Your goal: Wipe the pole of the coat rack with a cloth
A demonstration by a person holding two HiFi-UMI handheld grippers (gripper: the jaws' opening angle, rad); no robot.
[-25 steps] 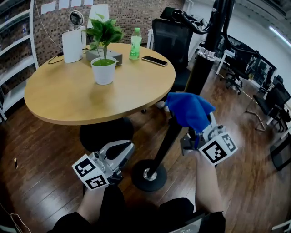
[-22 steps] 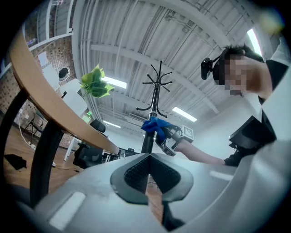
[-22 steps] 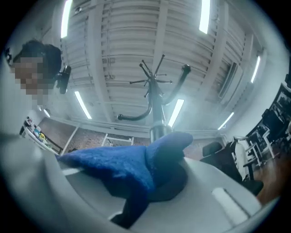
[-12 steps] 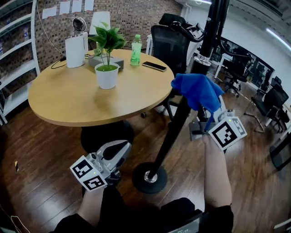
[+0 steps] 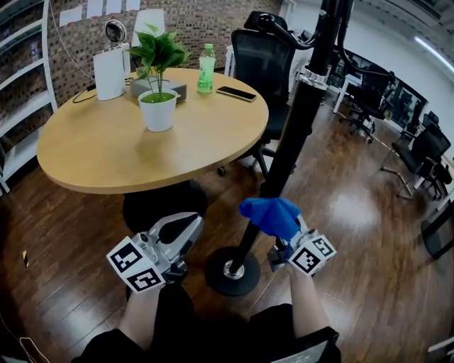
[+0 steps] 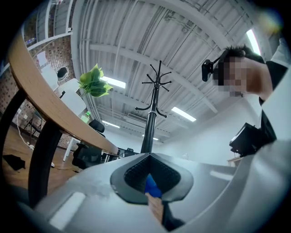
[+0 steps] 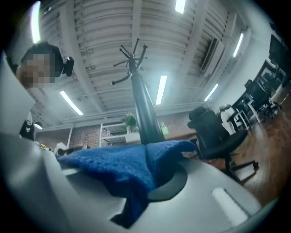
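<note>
right gripper clamped on blue fuzzy cloth | black coat-rack pole touching at its 10 o'clock — axis 7-to-1 in head view | left gripper closed, empty, farther off

readable text: none in any view
left marker cube: black-and-white square patterns only, no characters
right marker cube: same, patterns only, no digits
bottle label: green, on the round table, print too small to read
wall notes: white sheets on the brick, writing not legible
phone: dark face, nothing to read
</note>
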